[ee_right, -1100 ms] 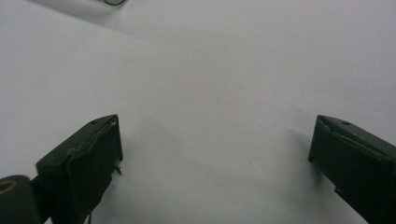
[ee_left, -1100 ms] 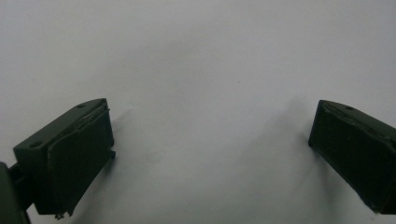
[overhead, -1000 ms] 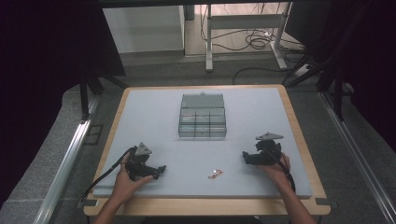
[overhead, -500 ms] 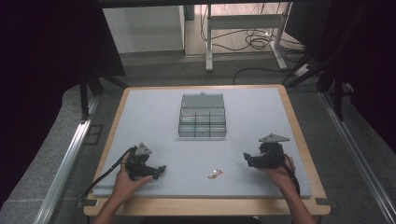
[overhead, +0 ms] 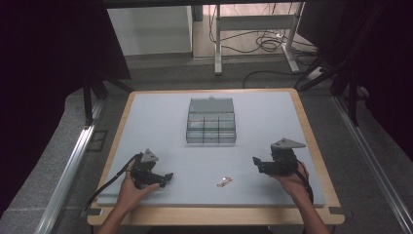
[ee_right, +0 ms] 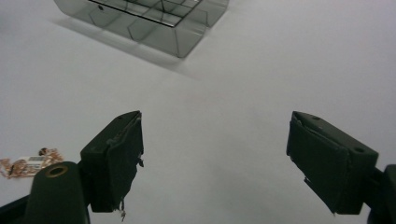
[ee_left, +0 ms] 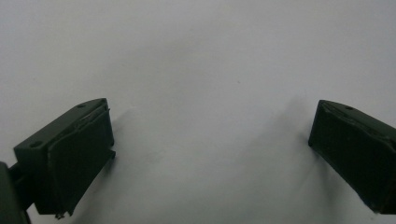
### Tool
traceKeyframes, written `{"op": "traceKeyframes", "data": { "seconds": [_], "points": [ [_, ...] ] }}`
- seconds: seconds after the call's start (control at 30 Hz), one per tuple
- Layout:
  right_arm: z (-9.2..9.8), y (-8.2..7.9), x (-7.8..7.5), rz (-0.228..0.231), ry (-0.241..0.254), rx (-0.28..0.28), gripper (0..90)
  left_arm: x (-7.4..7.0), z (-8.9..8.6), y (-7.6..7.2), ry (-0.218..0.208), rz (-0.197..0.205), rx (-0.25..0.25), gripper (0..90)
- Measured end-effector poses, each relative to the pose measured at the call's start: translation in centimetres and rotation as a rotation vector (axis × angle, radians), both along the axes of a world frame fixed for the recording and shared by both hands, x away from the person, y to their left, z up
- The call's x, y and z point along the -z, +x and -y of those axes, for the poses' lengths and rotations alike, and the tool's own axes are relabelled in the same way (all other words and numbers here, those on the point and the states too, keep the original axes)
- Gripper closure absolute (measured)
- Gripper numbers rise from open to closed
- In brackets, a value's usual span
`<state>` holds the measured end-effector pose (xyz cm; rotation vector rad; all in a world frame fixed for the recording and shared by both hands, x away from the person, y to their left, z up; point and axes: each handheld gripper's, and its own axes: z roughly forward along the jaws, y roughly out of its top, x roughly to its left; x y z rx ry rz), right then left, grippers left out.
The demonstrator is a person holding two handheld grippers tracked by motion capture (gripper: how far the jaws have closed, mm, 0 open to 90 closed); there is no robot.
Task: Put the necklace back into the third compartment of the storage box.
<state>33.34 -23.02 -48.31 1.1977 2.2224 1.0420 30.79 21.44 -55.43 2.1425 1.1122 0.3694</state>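
Necklace [overhead: 224, 182] loose on table | right hand-held gripper [overhead: 257, 164] spread, just narrowing, empty | left hand-held gripper [overhead: 167, 178] spread, empty

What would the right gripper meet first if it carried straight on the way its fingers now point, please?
Probably only bare mat: the right gripper, open and empty, aims between the clear compartment box, off to the upper left, and the small gold chain, low left. Depth is unclear.

table mat [overhead: 160, 126] pale grey | organizer box [overhead: 211, 123] clear grey | chain [overhead: 224, 182] coppery
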Motion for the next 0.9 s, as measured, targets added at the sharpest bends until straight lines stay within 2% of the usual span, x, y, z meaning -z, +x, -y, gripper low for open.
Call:
{"op": "traceKeyframes", "data": {
  "seconds": [0.63, 0.9],
  "points": [
    [-2.9, -1.5, -1.6, 0.002, 0.024, -0.138, 27.1, 0.0, 0.0, 0.0, 0.000, 0.001, 0.002, 0.0],
    [-4.6, -2.1, -1.4, -0.020, 0.015, -0.214, 31.0, 0.0, 0.0, 0.0, -0.001, -0.001, 0.000, 0.0]
  ]
}}
